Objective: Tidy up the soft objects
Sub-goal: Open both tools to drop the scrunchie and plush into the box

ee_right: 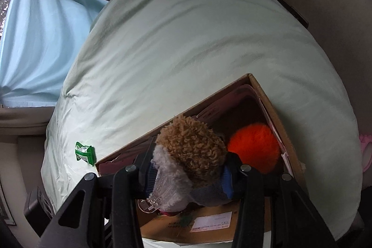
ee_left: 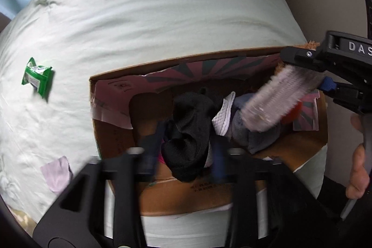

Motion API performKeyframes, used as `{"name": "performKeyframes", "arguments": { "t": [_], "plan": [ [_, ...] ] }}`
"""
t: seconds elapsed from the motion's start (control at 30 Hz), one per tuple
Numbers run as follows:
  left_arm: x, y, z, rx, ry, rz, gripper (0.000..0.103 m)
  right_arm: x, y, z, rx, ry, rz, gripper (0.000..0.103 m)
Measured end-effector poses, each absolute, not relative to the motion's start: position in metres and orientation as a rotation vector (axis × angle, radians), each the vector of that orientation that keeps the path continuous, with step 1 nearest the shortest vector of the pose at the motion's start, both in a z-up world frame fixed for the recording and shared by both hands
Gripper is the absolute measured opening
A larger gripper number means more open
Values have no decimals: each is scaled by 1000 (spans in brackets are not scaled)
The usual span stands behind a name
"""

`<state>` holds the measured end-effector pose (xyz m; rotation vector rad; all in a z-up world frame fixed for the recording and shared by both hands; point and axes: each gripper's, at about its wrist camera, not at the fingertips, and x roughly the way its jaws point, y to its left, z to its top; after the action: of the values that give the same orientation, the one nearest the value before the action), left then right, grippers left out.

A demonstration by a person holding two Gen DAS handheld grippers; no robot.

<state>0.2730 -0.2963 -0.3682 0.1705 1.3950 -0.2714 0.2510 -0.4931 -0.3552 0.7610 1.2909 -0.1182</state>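
Cardboard box [ee_left: 162,199] sits on pale green bed [ee_left: 144,11], near its right edge | left claw [ee_left: 183,155] clamped on black sock [ee_left: 188,131] over box | right claw [ee_right: 188,173] clamped on curly tan-and-grey plush slipper [ee_right: 190,145] above box | orange pompom [ee_right: 253,145] inside box | green packet [ee_left: 37,78] on bed, left of box

- Matt brown cardboard box [ee_left: 197,196] is showing glossy tape.
- Curly tan-and-grey fleece slipper [ee_right: 190,152] is looking rough.
- Pale green cotton bedsheet [ee_left: 148,15] is lying softly creased, matt.
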Motion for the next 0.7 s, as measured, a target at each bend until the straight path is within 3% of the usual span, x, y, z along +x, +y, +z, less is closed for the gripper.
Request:
{"name": "performKeyframes", "arguments": {
  "t": [0.03,0.07,0.1,0.13,0.7],
  "plan": [
    [272,-297,-368,200,1390,-252,100,252,-492,-356,755,1298,-124,55],
    [271,-297,-366,218,1369,-245,102,253,-492,-358,740,1308,-135,64],
    [269,-296,-363,221,1357,-251,103,253,-492,-359,728,1313,-141,90],
    [268,-295,-362,216,1360,-256,102,252,-493,-360,719,1311,-141,103],
    [240,-276,-304,170,1280,-271,102,220,-491,-305,614,1200,-123,103]
  ]
}}
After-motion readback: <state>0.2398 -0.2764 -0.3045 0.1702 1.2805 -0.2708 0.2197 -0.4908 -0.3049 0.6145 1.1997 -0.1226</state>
